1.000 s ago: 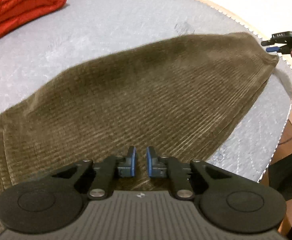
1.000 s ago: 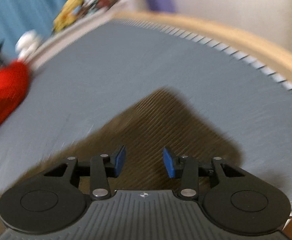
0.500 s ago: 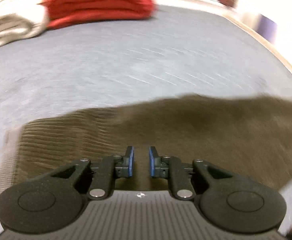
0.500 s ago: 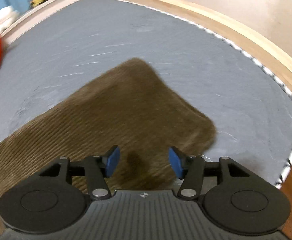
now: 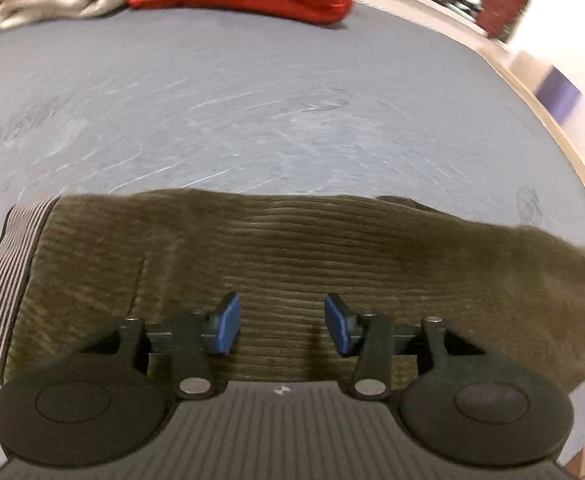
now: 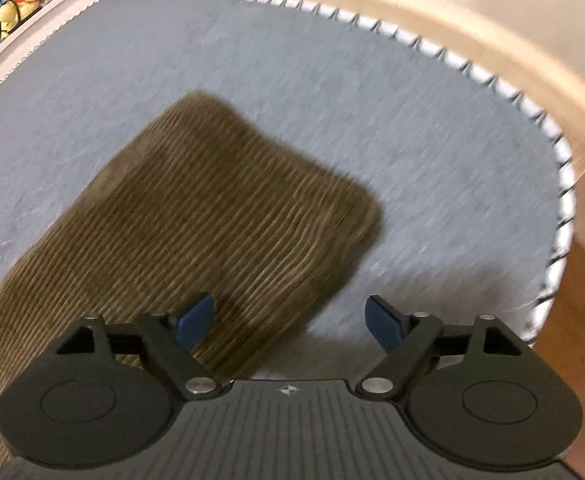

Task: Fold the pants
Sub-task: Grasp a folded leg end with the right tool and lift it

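pants (image 5: 332,264) laid flat on mat (image 5: 252,120) | left gripper (image 5: 279,325) parted above waist end, nothing held | right gripper (image 6: 289,320) spread wide at hem, empty | risk: one layer pinched, fold skewed

right tongs (image 6: 288,322) spread wide, above pants (image 6: 220,216) hem

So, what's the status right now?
Left gripper open, over pants. Right gripper open at their far end. Pants flat on grey pad. Nothing in the way.
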`<action>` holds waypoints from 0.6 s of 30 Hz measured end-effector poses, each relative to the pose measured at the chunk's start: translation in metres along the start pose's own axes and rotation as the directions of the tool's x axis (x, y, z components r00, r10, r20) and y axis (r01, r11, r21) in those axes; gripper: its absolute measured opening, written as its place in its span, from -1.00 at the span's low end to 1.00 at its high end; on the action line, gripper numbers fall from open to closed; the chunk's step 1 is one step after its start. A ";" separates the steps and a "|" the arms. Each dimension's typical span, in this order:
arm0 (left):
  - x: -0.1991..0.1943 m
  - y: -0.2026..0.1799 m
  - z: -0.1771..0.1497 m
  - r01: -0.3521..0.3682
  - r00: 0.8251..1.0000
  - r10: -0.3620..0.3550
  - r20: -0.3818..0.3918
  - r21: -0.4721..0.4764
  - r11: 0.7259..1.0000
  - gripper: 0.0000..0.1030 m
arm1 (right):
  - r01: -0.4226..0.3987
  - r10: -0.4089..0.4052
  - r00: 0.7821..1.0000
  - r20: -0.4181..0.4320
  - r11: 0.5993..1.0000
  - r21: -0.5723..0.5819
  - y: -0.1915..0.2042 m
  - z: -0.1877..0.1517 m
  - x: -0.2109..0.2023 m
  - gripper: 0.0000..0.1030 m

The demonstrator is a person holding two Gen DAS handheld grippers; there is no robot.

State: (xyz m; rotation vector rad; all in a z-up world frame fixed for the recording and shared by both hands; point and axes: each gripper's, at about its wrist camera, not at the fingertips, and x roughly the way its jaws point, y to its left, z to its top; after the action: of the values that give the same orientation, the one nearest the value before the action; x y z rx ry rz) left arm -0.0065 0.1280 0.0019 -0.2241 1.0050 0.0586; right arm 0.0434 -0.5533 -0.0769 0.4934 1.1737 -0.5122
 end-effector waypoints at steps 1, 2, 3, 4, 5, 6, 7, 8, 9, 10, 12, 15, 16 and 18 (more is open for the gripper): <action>-0.001 -0.007 -0.003 -0.003 1.000 0.003 0.006 0.028 1.000 0.04 | -0.019 0.019 1.000 -0.008 1.000 0.006 0.001 -0.003 0.005 0.66; -0.001 -0.010 -0.004 -0.008 1.000 0.008 0.011 0.047 0.999 0.06 | -0.020 0.020 1.000 0.001 1.000 0.002 0.002 -0.005 0.006 0.75; 0.000 -0.014 -0.004 -0.014 1.000 0.013 0.013 0.061 0.998 0.10 | -0.021 0.021 1.000 0.015 1.000 -0.003 0.004 -0.006 0.006 0.79; -0.002 -0.016 -0.008 -0.018 1.000 0.017 0.013 0.069 0.997 0.11 | -0.019 0.019 1.000 0.024 1.000 -0.008 0.006 -0.006 0.007 0.79; 0.004 -0.020 -0.010 -0.019 1.000 0.018 0.011 0.068 0.997 0.11 | -0.012 0.012 0.999 0.031 1.000 -0.017 0.009 -0.006 0.008 0.78; 0.005 -0.019 -0.010 -0.018 1.000 0.017 0.009 0.064 0.998 0.11 | 0.000 0.001 0.999 0.034 0.999 -0.033 0.012 -0.007 0.009 0.71; 0.006 -0.018 -0.010 -0.018 1.000 0.017 0.007 0.059 0.998 0.11 | 0.015 -0.013 0.999 0.043 0.998 -0.056 0.017 -0.008 0.009 0.62; 0.006 -0.017 -0.009 -0.020 1.000 0.020 0.007 0.056 0.998 0.11 | 0.015 -0.011 0.998 0.060 0.997 -0.073 0.020 -0.009 0.008 0.29; 0.007 -0.015 -0.008 -0.023 1.000 0.022 0.007 0.053 0.998 0.11 | 0.008 -0.002 0.997 0.075 0.997 -0.082 0.023 -0.009 0.006 -0.06; 0.006 -0.014 -0.007 -0.023 1.000 0.022 0.008 0.050 0.998 0.11 | -0.010 0.017 0.996 0.083 0.997 -0.082 0.024 -0.010 0.002 -0.29; 0.005 -0.012 -0.005 -0.019 1.000 0.019 0.009 0.047 0.999 0.12 | -0.053 0.058 0.995 0.080 0.996 -0.069 0.024 -0.007 -0.002 -0.69; 0.005 -0.014 -0.005 -0.014 1.000 0.014 0.011 0.054 0.998 0.13 | -0.114 0.122 0.985 0.121 0.991 -0.075 0.027 -0.001 -0.015 -0.74; 0.004 -0.014 -0.004 -0.015 1.000 0.014 0.014 0.056 0.998 0.13 | -0.136 0.148 0.978 0.147 0.987 -0.087 0.031 0.000 -0.024 -0.74; 0.004 -0.015 -0.004 -0.013 1.000 0.013 0.016 0.058 0.998 0.13 | -0.136 0.166 0.965 0.203 0.979 -0.154 0.044 -0.003 -0.041 -0.75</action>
State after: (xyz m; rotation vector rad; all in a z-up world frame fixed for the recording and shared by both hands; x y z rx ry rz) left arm -0.0058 0.1125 -0.0010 -0.1638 0.9918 0.0429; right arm 0.0560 -0.5118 -0.0352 0.3939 0.9474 -0.3398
